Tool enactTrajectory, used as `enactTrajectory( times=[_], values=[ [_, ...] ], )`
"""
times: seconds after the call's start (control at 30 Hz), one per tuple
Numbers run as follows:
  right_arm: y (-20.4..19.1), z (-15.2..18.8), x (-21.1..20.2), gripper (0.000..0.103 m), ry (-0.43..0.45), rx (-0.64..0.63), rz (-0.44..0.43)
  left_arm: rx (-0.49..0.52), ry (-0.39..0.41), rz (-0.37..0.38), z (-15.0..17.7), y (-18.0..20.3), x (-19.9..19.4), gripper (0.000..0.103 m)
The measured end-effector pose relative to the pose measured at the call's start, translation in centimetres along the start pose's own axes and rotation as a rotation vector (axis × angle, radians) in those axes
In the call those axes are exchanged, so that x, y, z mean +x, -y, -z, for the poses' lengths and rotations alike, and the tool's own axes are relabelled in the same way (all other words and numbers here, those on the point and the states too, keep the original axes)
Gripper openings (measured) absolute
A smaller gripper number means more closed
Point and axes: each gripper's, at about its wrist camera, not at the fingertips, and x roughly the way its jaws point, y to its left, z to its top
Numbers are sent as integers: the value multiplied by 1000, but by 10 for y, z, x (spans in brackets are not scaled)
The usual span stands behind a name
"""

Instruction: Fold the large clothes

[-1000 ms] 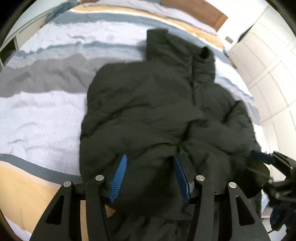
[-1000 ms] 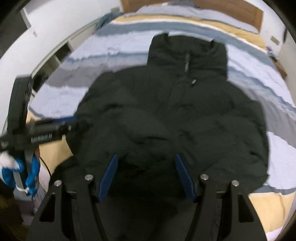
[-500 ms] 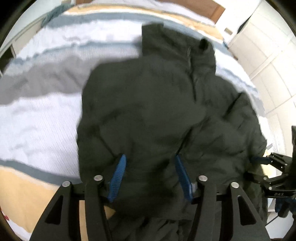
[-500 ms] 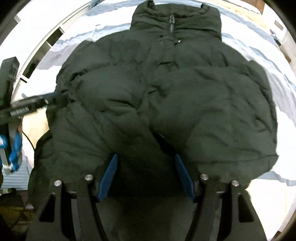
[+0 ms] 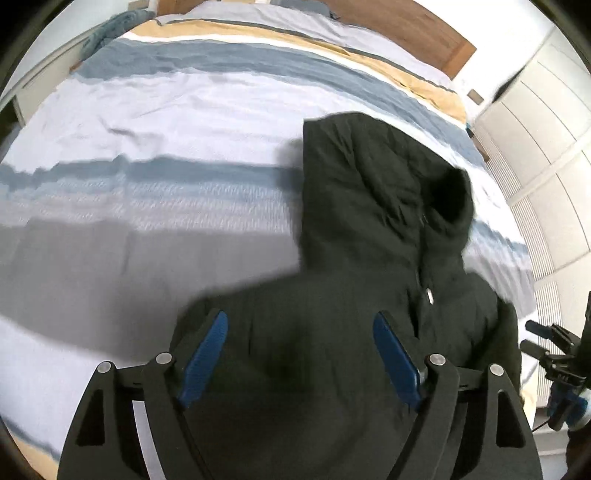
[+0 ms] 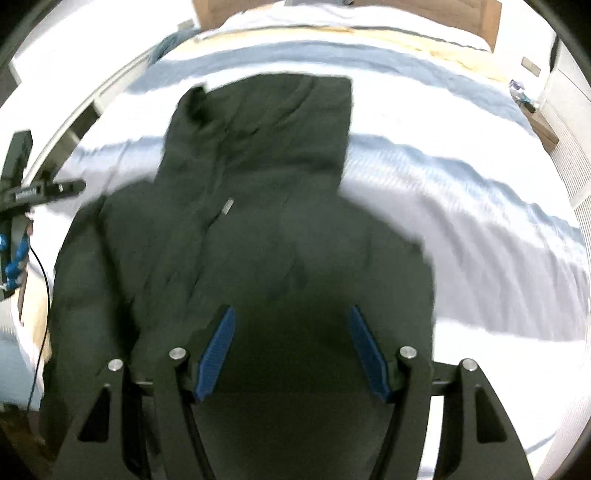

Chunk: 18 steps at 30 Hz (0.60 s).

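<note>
A dark puffer jacket (image 5: 369, 251) lies front up on the striped bed cover (image 5: 166, 122), collar toward the headboard, its zip pull (image 5: 429, 295) near the chest. My left gripper (image 5: 301, 321) hovers over the jacket's left shoulder area with its jaws opening. Its blue pads (image 5: 207, 354) stand wide apart and pinch no fabric. My right gripper (image 6: 291, 314) hangs over the right side of the jacket (image 6: 258, 184), pads apart with nothing pinched. Each gripper shows at the edge of the other's view: the right gripper (image 5: 546, 343), the left gripper (image 6: 48, 188).
A wooden headboard (image 5: 406, 29) closes the far end of the bed. White wardrobe doors (image 5: 546, 129) stand to the right of it, and a white shelf unit (image 6: 85, 122) to the left. Bare bed cover (image 6: 480, 221) surrounds the jacket.
Both grippers have slid from the jacket's hem up toward its shoulders, the left drifting left and the right drifting right. The left jaws have widened; the right jaws look the same.
</note>
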Motion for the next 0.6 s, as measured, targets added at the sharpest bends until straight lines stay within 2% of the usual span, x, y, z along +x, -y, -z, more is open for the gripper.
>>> enactTrajectory(
  times=[0.17, 0.2, 0.33, 0.5, 0.6],
  values=[
    [35, -76, 29, 66, 96, 22, -18, -52, 18, 73, -64, -1, 40, 90],
    [42, -91, 36, 69, 109, 36, -29, -64, 23, 100, -79, -1, 50, 90],
    [68, -148, 63, 71, 170, 123, -101, -107, 38, 152, -114, 1, 82, 91],
    [87, -194, 105, 72, 189, 242, -197, -132, 38, 172, -135, 9, 114, 91],
    [92, -207, 126, 72, 182, 293, -195, -154, 34, 160, -139, 10, 128, 91]
  ],
)
